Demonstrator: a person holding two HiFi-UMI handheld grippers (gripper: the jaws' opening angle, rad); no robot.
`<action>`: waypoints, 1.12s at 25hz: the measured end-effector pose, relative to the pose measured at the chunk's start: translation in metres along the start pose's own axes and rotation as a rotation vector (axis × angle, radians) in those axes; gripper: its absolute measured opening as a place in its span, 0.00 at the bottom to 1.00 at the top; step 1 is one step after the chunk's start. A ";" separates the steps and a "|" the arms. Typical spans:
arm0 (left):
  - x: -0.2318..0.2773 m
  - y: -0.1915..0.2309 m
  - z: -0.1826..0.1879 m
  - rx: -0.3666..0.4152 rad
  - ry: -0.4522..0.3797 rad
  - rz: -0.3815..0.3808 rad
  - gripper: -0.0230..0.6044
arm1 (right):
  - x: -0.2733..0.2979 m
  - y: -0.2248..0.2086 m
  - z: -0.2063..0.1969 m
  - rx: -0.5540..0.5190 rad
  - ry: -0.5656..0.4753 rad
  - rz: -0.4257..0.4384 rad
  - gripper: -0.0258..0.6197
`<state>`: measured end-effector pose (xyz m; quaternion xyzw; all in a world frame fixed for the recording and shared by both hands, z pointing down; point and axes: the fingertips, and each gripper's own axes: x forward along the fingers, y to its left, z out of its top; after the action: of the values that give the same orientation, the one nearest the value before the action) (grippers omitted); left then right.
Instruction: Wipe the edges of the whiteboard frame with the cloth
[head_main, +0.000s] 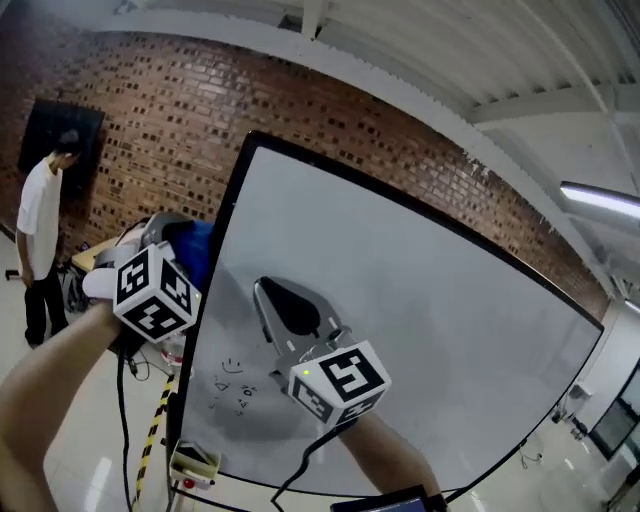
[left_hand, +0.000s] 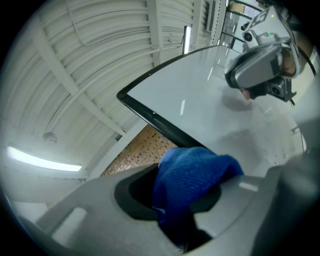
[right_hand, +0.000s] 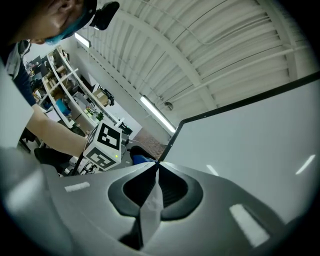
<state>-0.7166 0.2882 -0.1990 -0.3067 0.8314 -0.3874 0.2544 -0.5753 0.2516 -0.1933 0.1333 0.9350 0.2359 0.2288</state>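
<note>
- A person in a white top stands at 9 o'clock in the head view, in front of the brick wall that runs behind the scene
- The left gripper sits at 3 o'clock of that person, its marker cube facing the camera; in its own view the left gripper has its jaws clenched on a bunched blue cloth
- The cloth lies at 9 o'clock of the whiteboard, right by the black frame on its left edge; whether it presses on the frame cannot be told
- A strip of yellow-and-black tape runs at 6 o'clock of the left gripper, just left of the frame
- Small pen doodles mark the board at 7 o'clock of the right gripper
- The right gripper is in front of the board face, jaw tips at 11 o'clock from its cube; in its own view the right gripper has its jaws pressed together with nothing between them
- The whiteboard fills the middle and right, tilted in view
- A ceiling lamp glows at 3 o'clock
</note>
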 end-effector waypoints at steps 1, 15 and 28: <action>-0.001 0.003 0.002 -0.002 -0.006 -0.008 0.20 | 0.000 -0.002 0.005 -0.007 0.016 -0.002 0.08; 0.007 0.031 0.016 -0.093 -0.022 0.004 0.20 | 0.016 -0.034 0.071 -0.056 0.053 0.014 0.07; 0.026 0.095 0.049 -0.103 -0.024 0.080 0.20 | 0.042 -0.063 0.100 -0.046 -0.011 -0.013 0.07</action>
<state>-0.7319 0.2943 -0.3078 -0.2905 0.8587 -0.3298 0.2636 -0.5709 0.2511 -0.3182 0.1231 0.9290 0.2551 0.2384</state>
